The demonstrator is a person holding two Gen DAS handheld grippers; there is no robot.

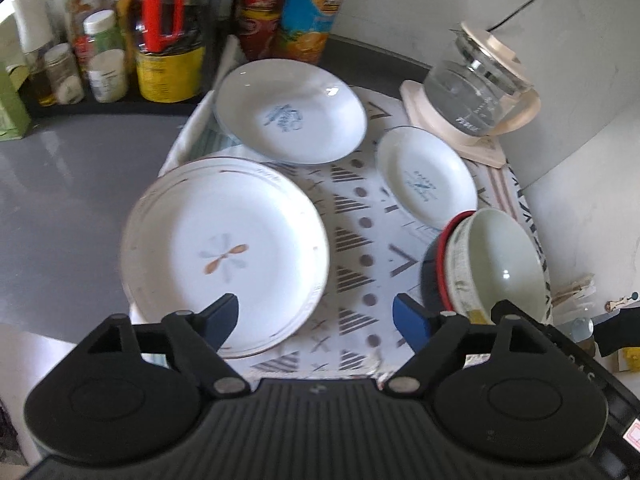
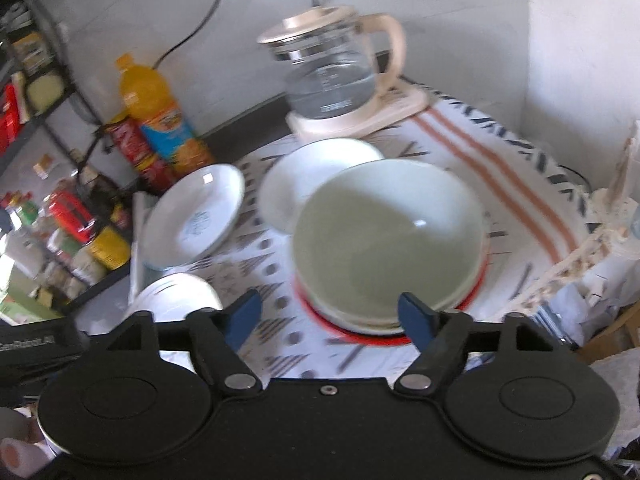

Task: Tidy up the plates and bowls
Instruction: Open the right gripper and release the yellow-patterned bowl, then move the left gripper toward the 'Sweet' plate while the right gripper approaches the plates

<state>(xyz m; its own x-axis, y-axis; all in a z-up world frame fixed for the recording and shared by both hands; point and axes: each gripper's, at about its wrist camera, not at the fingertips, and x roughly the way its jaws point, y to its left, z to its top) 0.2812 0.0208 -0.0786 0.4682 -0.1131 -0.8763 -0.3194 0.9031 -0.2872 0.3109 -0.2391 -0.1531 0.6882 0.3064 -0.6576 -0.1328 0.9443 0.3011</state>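
The stacked bowls (image 2: 386, 240) sit on the patterned cloth (image 1: 352, 240), a pale green bowl uppermost with a red-rimmed one beneath it; in the right wrist view the stack lies directly ahead of the right gripper (image 2: 332, 314), nearer its right finger, whose blue tip overlaps the stack's near rim, though contact cannot be confirmed. The right gripper's jaws stand spread wide, holding nothing. Taking the stack as landmark: a small white plate (image 1: 426, 176) lies just behind it, edges close or touching; a glass kettle (image 1: 476, 88) on a cream base stands further behind that. A deep white dish with blue print (image 1: 290, 112) lies behind and to the left of the stack, well apart. A large white plate with an orange and grey motif (image 1: 224, 256) lies to the left of the stack across bare cloth. The left gripper (image 1: 316, 318) hangs between this plate and the stack, jaws spread and empty, its left blue tip over the plate's near rim. Bottles and jars (image 1: 120, 36) crowd the far left, beyond the grey counter (image 1: 60, 184).
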